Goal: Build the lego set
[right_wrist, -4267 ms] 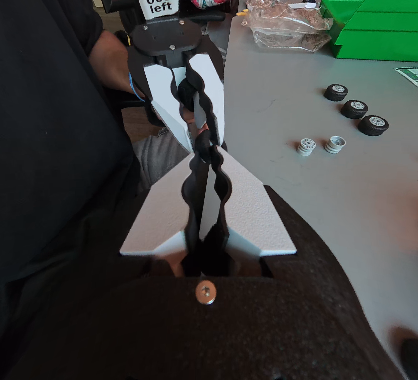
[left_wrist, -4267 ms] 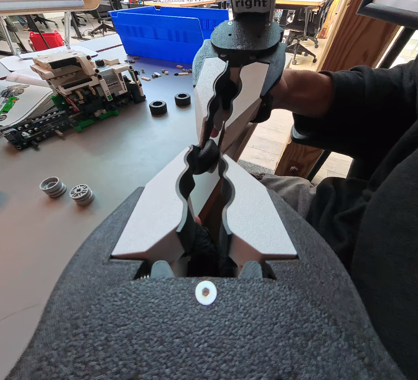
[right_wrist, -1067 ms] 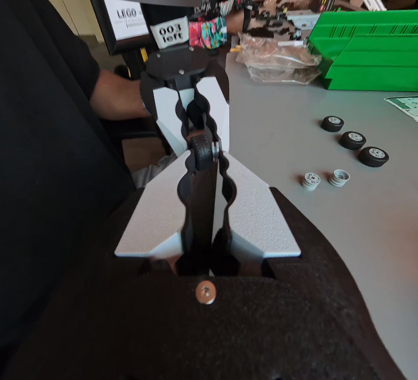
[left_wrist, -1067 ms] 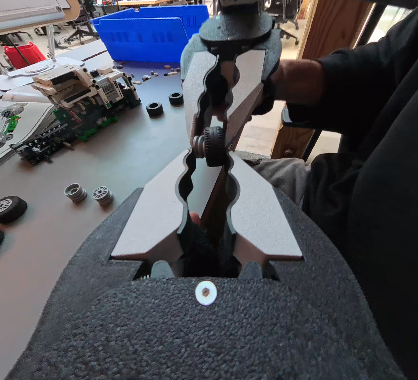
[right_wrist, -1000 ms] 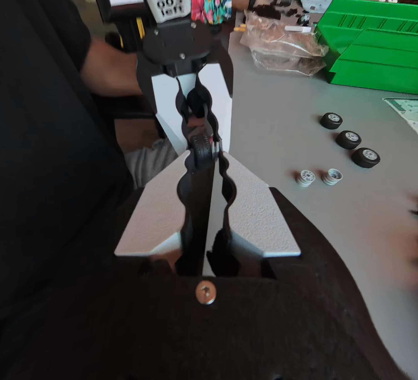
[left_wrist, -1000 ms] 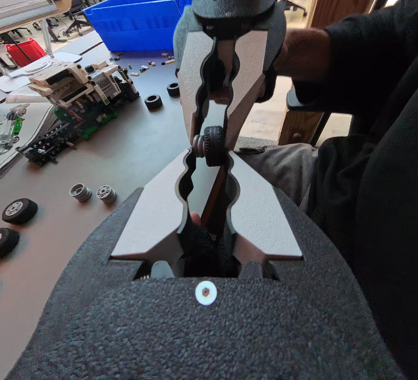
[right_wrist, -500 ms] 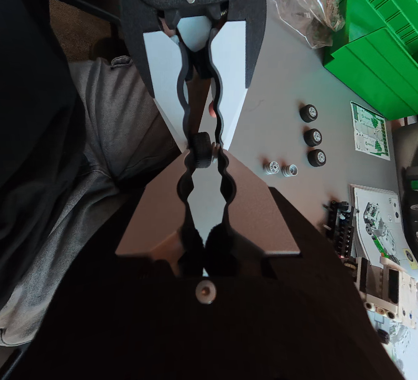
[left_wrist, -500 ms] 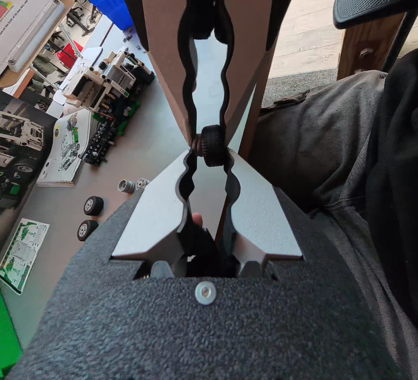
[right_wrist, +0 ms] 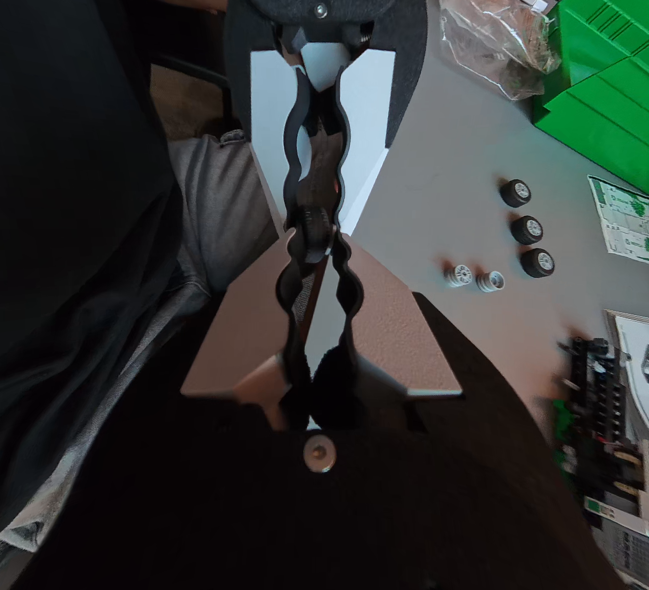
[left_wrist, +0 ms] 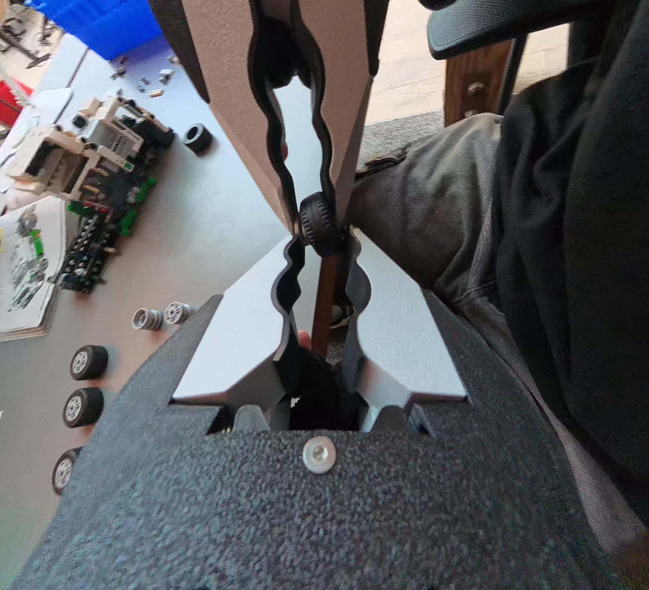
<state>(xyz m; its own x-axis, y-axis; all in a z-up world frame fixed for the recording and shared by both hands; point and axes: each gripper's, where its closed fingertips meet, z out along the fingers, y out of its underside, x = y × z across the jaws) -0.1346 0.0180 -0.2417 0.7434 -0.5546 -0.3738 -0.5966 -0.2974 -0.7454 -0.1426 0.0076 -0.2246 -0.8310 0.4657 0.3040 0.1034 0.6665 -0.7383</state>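
From your left wrist view, your left tool [left_wrist: 321, 239] and right tool [left_wrist: 314, 213] meet tip to tip off the bench [left_wrist: 196, 229] edge, above your lap, both clamped on one black tyre [left_wrist: 318, 223]. Two grey rims [left_wrist: 162, 316] and three finished wheels [left_wrist: 84, 387] lie on the bench.

From your right wrist view, the right tool [right_wrist: 314, 250] pinches that tyre [right_wrist: 314, 234] against the left tool [right_wrist: 312, 218].

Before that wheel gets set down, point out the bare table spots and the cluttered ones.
Free: the grey table between the partly built truck and its near edge, and the stretch between the loose rims and the plastic bag. Crowded: the row of finished wheels, the instruction booklet and small parts by the blue bin.
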